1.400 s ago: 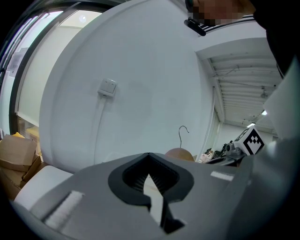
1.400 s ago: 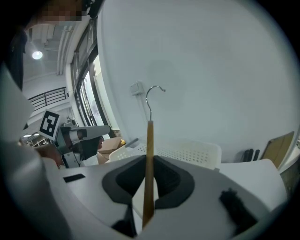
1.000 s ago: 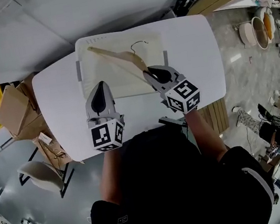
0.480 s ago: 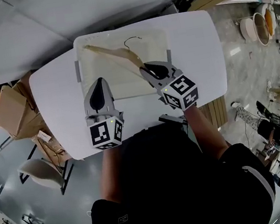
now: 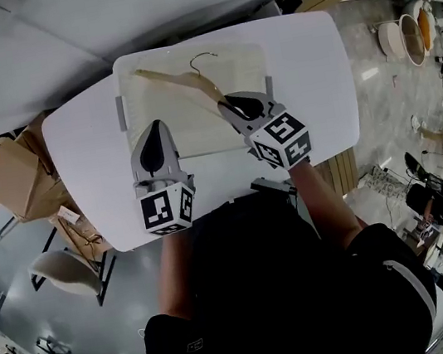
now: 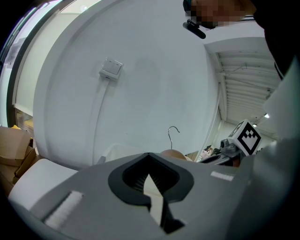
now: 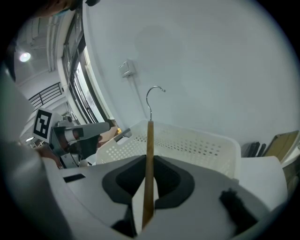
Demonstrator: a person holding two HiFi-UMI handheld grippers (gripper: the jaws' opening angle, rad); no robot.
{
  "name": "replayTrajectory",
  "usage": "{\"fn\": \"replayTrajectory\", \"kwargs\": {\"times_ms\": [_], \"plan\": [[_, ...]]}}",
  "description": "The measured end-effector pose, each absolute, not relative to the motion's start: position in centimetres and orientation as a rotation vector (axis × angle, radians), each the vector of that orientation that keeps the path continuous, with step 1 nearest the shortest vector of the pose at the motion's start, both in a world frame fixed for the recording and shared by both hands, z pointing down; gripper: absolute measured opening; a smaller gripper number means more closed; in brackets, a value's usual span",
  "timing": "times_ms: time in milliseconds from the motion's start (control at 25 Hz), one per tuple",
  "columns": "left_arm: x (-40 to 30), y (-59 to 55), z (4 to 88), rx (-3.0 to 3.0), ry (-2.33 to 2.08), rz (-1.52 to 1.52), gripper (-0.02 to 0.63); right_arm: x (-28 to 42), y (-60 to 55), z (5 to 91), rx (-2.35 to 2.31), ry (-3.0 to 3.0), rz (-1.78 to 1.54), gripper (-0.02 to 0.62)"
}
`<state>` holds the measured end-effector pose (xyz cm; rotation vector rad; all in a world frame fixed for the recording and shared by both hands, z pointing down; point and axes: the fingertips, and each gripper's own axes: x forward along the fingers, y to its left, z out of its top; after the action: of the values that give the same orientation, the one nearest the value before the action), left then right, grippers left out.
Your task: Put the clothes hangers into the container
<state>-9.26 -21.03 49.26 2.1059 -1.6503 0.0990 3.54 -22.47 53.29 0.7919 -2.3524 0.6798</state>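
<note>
Over the white worktop [image 5: 308,90], the open container [image 5: 127,104] sits just beyond both grippers. The wooden hanger [image 5: 181,84] slants far-left across its mouth, with room below. The right gripper [image 5: 230,105] is clamped on its near end. The left gripper [image 5: 153,127], jaws together and empty, hovers by the near rim.

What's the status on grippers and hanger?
Right hand-held gripper shut on wooden hanger, holding it over the container. Left hand-held gripper shut, empty. No obstruction seen.
</note>
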Motion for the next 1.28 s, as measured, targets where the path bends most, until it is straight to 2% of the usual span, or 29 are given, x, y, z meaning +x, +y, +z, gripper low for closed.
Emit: {"fn": "replayTrajectory", "kwargs": {"times_ms": [1280], "plan": [[-8.8,-21.2,50.8,2.075,-1.629,0.104,0.006,2.7,-24.2,56.2,0.774,-2.261,0.765,0.06]]}}
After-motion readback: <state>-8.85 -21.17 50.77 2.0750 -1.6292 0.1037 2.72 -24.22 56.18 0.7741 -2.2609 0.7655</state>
